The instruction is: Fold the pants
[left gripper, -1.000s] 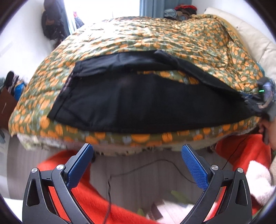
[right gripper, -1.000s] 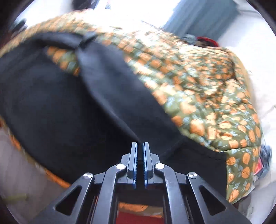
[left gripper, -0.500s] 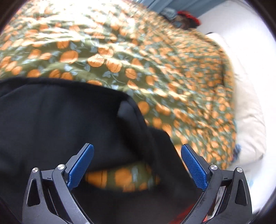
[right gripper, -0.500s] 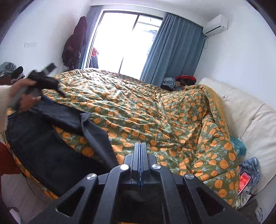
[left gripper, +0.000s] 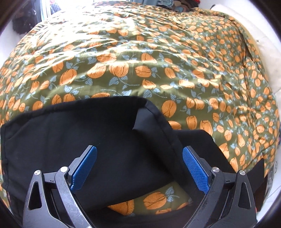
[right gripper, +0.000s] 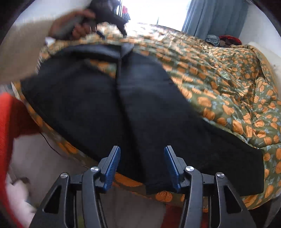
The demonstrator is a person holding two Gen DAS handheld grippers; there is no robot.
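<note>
Black pants (right gripper: 137, 105) lie spread along the near edge of the bed, one leg laid over the other. My right gripper (right gripper: 142, 149) hovers above their near hem; its jaws are opening, with cloth below them and nothing pinched. My left gripper (left gripper: 138, 150) stands wide open just over the far end of the pants (left gripper: 73, 136), where a folded flap leaves a patch of quilt showing. In the right wrist view, the left gripper (right gripper: 107, 15) appears blurred at the top left, held by a hand (right gripper: 73, 26).
A green quilt with orange fruit print (left gripper: 158, 61) covers the whole bed. A cream sofa (right gripper: 267, 50) flanks the bed on the right. Blue curtains (right gripper: 216, 15) and a clothes pile (right gripper: 223, 39) are at the back. Red fabric (right gripper: 8, 122) lies at the left, and a thin black cable (right gripper: 47, 140) runs below the bed edge.
The right gripper, earlier shut on a pants leg, has opened and the leg now lies on the bed. The left gripper moved from beyond the bed edge to above the pants, staying open.
</note>
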